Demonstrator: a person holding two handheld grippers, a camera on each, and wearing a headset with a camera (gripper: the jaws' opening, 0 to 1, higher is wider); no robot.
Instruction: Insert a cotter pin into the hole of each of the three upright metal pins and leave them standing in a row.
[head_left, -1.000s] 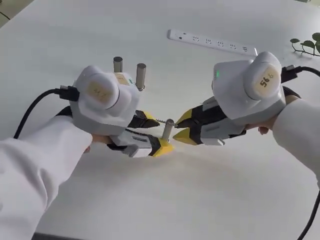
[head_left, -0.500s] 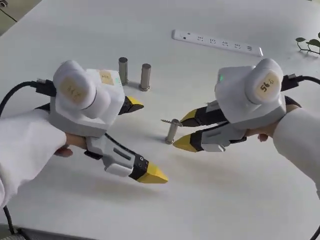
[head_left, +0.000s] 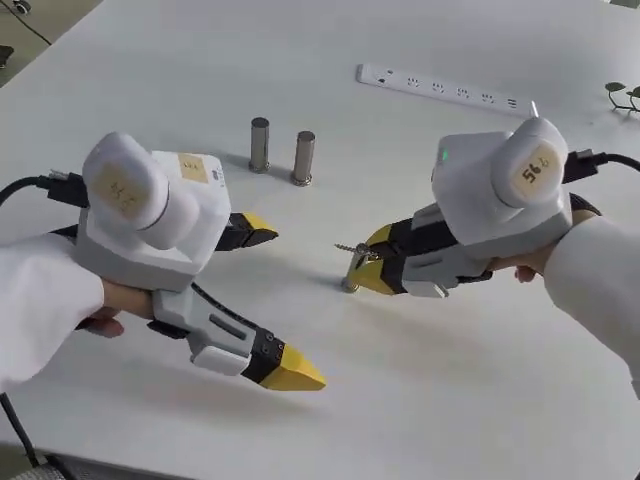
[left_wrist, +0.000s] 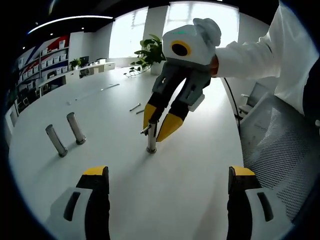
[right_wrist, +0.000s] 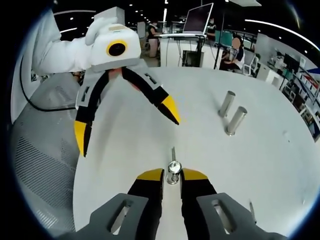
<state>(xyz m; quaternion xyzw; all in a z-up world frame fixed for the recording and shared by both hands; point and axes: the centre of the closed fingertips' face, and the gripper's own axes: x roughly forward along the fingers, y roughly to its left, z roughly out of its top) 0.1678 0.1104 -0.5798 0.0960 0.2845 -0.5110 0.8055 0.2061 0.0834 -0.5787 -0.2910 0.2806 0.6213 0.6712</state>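
The right gripper (head_left: 365, 266) is squeezing the near metal pin (right_wrist: 173, 170), its cotter pin (head_left: 350, 248) poking through. The left gripper (head_left: 290, 305) is hanging wide open. A straight, soft hold is looking best for lining it up with the far pins (head_left: 303, 158)

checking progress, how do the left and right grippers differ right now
The left gripper is wide open and holds nothing; the right gripper is closed on the pin. The left gripper is clear of that pin, off to one side; the right gripper is right at it. Both have yellow tips.
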